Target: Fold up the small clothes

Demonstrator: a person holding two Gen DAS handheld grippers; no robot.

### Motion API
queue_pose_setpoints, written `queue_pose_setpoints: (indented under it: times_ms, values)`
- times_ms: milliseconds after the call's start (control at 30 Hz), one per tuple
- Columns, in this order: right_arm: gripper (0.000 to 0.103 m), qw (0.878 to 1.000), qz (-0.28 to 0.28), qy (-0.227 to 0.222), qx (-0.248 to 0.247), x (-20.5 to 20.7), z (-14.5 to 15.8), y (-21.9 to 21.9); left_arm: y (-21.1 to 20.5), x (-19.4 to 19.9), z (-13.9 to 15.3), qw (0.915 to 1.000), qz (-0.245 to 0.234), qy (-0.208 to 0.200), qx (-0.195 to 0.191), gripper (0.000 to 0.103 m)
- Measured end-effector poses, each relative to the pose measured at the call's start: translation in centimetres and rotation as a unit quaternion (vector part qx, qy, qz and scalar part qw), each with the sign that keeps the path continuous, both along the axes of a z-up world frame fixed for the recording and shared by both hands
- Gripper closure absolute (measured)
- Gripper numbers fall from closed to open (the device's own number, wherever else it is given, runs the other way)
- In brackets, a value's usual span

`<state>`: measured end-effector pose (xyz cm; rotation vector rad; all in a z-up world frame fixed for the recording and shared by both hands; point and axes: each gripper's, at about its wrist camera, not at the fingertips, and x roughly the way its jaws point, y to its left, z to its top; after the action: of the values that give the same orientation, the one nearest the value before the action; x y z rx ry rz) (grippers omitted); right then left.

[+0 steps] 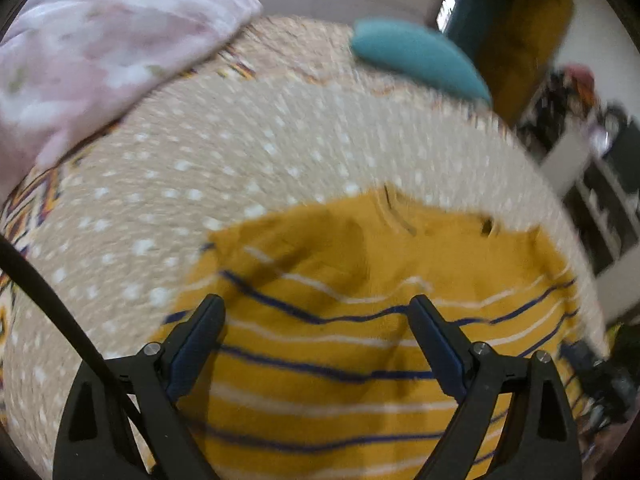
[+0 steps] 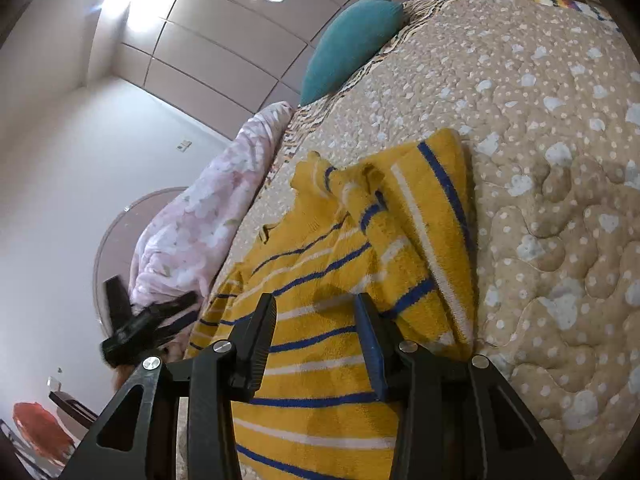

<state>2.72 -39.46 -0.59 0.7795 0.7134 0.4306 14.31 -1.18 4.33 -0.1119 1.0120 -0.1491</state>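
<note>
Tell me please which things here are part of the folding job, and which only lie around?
For the job: sweater, left gripper, right gripper.
Lying about: teal pillow, pink blanket, bedspread.

1 striped sweater [image 2: 320, 300], 1 teal pillow [image 2: 352, 40], 1 floral blanket [image 2: 200, 216].

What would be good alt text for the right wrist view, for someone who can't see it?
A yellow sweater with blue and white stripes lies on a beige spotted quilt, one sleeve folded across it. The right gripper hangs open above it, beside a teal pillow and pink floral blanket.
</note>
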Motion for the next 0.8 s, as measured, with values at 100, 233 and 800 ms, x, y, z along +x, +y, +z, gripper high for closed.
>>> queue_pose_setpoints:
  times_ms: [100,233,800]
  values:
    - [0.061,1.0,0.0,-0.003,0.014,-0.1,-0.2,-0.3,-1.2,-0.1,-1.0,0.999,-0.03,0.015,0.029,0.054]
    - [0.061,1.0,0.0,-0.006,0.027,-0.2,-0.3,-0.6,-0.7,-1.4,-0.4,0.9972,-0.042,-0.01,0.061,0.063]
    - [0.06,0.999,-0.006,-0.01,0.043,-1.0,-0.2,-1.2,1.3,4.3,-0.7,0.9971,-0.009,-0.012,0.075,0.097]
